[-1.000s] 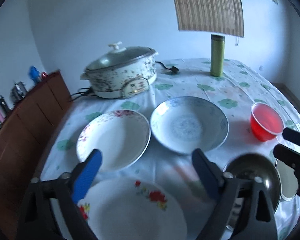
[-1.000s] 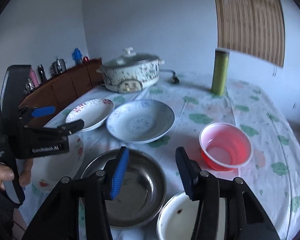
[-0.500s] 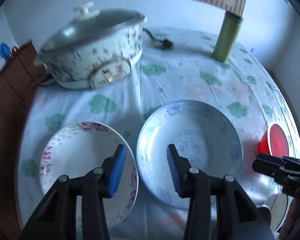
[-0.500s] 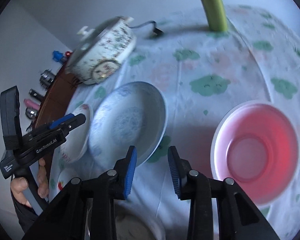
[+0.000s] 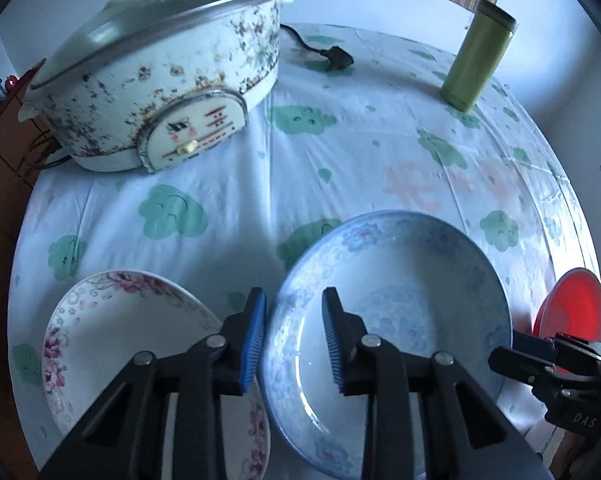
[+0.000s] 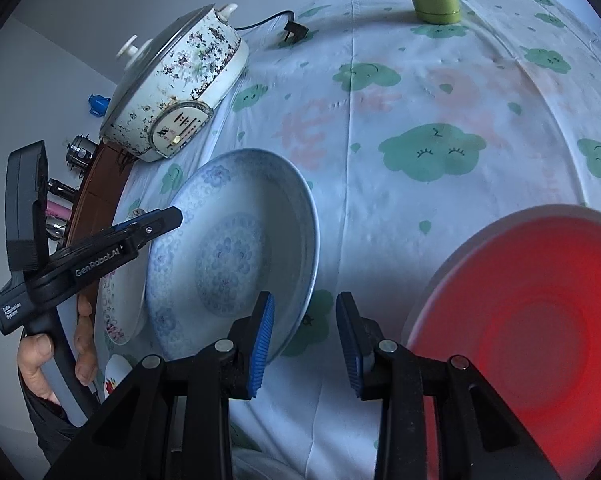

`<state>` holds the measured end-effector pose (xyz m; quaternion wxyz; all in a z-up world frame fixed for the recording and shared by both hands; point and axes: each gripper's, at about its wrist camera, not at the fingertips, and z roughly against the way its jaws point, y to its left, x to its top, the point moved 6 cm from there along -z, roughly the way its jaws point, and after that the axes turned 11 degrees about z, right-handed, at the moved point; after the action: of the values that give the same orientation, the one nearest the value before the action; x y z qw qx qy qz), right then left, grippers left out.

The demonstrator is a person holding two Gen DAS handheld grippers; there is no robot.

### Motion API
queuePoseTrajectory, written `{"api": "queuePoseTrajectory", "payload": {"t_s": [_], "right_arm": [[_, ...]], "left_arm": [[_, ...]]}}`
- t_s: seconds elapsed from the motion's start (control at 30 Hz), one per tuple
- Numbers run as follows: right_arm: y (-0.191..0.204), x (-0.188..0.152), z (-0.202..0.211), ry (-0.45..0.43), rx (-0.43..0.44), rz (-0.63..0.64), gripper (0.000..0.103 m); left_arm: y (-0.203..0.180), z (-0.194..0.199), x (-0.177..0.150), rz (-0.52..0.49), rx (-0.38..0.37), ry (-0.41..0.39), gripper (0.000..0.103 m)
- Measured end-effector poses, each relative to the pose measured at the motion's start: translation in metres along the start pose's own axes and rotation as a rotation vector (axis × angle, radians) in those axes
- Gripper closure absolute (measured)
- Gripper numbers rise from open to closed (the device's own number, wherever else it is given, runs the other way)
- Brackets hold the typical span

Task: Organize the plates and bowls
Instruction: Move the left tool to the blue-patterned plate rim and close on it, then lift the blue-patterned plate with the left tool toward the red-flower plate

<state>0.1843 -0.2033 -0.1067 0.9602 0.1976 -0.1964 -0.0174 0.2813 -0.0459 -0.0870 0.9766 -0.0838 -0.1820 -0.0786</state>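
Observation:
A blue-patterned deep plate [image 5: 388, 320] lies on the tablecloth; it also shows in the right wrist view [image 6: 236, 256]. My left gripper [image 5: 294, 336] is open and straddles its left rim, one finger inside, one outside. My right gripper [image 6: 304, 340] is open and straddles its right rim. A pink-flowered plate [image 5: 120, 332] lies just left of it. A red plastic bowl [image 6: 532, 332] sits to the right, also in the left wrist view [image 5: 572, 308].
A speckled electric pot [image 5: 156, 64] with a glass lid stands at the back left, its cord and plug [image 5: 336, 58] behind it. A green flask [image 5: 476, 56] stands at the back right. A wooden cabinet [image 6: 100, 188] borders the table's left side.
Both grippers have moved forward and down onto the blue plate's opposite rims. Their jaws have narrowed from wide open. The steel bowl and the near plates have left view.

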Motion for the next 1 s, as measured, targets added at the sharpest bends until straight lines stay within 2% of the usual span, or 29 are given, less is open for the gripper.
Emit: {"api": "queuePoseTrajectory", "payload": {"t_s": [0.13, 0.27, 0.37, 0.53, 0.7, 0.77, 1.0], "right_arm": [[0.003, -0.001, -0.007, 0.018, 0.004, 0.018, 0.077], [0.008, -0.002, -0.014, 0.037, 0.023, 0.029, 0.079], [0.012, -0.004, -0.021, 0.066, 0.043, 0.032, 0.081], [0.015, -0.003, -0.022, 0.08, 0.026, 0.069, 0.081], [0.009, 0.001, -0.021, 0.061, 0.028, 0.059, 0.081], [0.008, 0.003, -0.016, 0.046, 0.024, 0.053, 0.081], [0.017, 0.009, 0.002, 0.005, -0.001, 0.097, 0.081]], "left_arm": [[0.003, -0.005, 0.0, 0.007, -0.006, 0.013, 0.081], [0.004, -0.012, -0.003, 0.008, 0.005, 0.042, 0.082], [0.005, -0.012, -0.003, 0.014, 0.002, 0.037, 0.082], [0.006, -0.012, -0.002, 0.037, -0.005, 0.024, 0.083], [0.007, -0.006, -0.008, 0.062, -0.036, 0.035, 0.083], [0.004, -0.004, -0.011, 0.049, -0.022, 0.031, 0.083], [0.005, 0.01, -0.01, 0.067, -0.028, -0.013, 0.083]]}}
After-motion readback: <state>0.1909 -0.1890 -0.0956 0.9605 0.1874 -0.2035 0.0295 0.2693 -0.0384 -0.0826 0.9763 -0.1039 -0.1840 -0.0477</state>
